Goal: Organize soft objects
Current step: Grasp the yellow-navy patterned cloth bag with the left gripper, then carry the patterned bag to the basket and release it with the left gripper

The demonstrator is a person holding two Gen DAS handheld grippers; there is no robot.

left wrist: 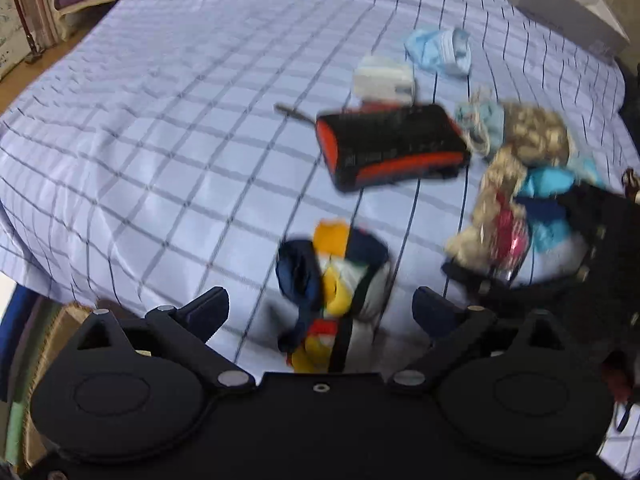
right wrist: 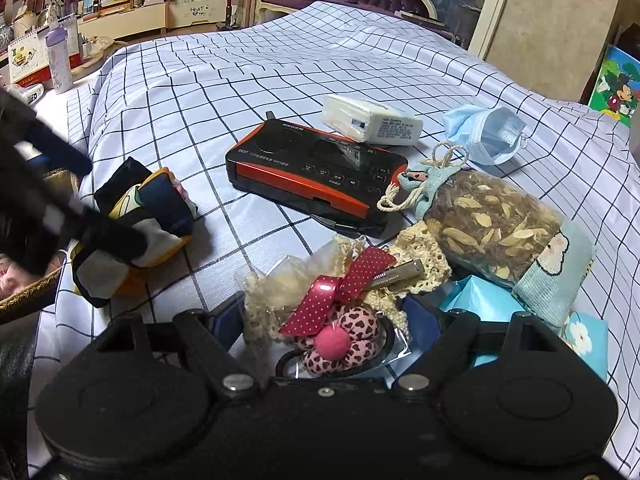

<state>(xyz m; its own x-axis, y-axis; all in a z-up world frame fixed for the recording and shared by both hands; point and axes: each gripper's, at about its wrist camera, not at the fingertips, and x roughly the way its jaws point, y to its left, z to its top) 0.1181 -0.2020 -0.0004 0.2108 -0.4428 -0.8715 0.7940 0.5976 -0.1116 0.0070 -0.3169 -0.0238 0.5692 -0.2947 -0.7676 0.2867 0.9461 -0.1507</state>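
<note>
A folded cloth bundle in navy, yellow and white lies on the checked sheet. My left gripper stands open wide around it, fingers clear of the cloth on both sides. The right wrist view shows that gripper blurred over the same bundle. My right gripper is closed on a clear packet of hair accessories: a red dotted bow, a heart-print fabric flower and cream lace. Its pads sit against the packet's two sides. In the left wrist view the packet appears at the right.
A black and red radio lies mid-bed, with a white tissue pack and a blue face mask behind it. A knitted sachet of dried herbs and blue paper crowd the right. A woven basket sits at the left edge.
</note>
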